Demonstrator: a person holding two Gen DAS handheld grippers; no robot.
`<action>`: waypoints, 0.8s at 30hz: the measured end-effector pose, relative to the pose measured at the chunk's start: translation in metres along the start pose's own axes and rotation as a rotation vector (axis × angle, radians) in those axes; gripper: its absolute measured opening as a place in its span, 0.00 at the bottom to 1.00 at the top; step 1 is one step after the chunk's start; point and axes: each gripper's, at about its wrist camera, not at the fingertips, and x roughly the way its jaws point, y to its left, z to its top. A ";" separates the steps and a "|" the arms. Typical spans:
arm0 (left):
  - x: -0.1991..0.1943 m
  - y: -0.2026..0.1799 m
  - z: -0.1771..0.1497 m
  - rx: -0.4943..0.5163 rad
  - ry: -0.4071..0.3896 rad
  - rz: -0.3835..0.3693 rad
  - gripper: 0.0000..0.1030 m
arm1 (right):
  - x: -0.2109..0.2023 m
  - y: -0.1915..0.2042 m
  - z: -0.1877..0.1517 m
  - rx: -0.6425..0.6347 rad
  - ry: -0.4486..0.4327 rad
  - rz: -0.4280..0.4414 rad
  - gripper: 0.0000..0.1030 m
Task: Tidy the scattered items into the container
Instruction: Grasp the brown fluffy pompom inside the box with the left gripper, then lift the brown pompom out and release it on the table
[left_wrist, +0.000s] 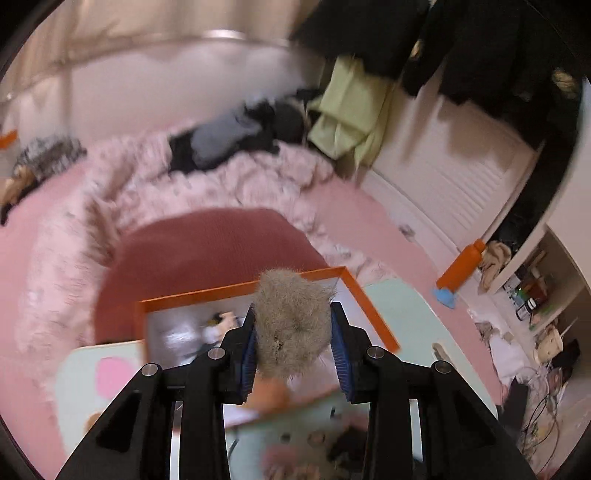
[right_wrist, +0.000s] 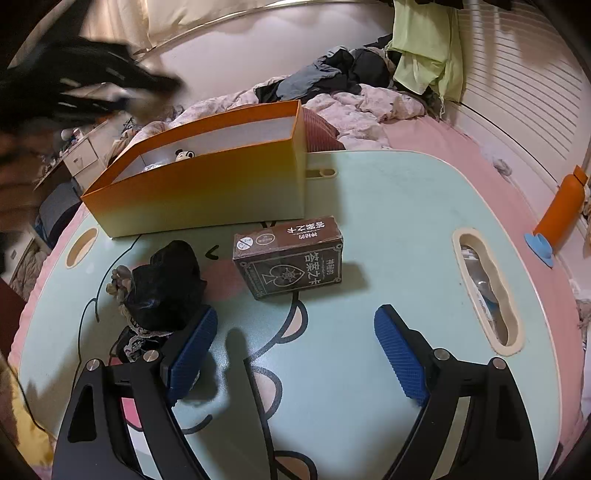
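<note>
Left gripper (left_wrist: 293, 341) clamps a furry pompom (left_wrist: 293, 325) — box (left_wrist: 369, 306) contents blurred.

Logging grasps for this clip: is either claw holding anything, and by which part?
The left claw grips a grey fur ball by its sides, above the orange box. The right claw is open and holds nothing.

The left handheld two-finger gripper (left_wrist: 293, 341) is a matte black plastic frame of angular linkage arms with triangular cut-outs, each joint pinned by a round silver screw head; its two fingers carry flat pads (left_wrist: 248, 345) of royal blue ribbed rubber. The right handheld two-finger gripper (right_wrist: 295, 332) has the same build: black struts with triangular slots, silver pivot screws, and blue pads (right_wrist: 194, 349) textured in fine cross-hatched ridges.
</note>
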 end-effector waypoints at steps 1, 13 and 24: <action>-0.010 0.005 -0.009 0.002 -0.004 0.023 0.33 | -0.001 0.000 0.000 -0.001 0.000 -0.001 0.84; 0.011 0.014 -0.169 -0.128 0.172 0.133 0.36 | 0.001 0.001 0.000 -0.007 0.006 -0.013 0.84; -0.011 0.021 -0.191 -0.186 0.091 0.162 0.98 | -0.012 -0.009 0.001 0.048 -0.056 0.003 0.84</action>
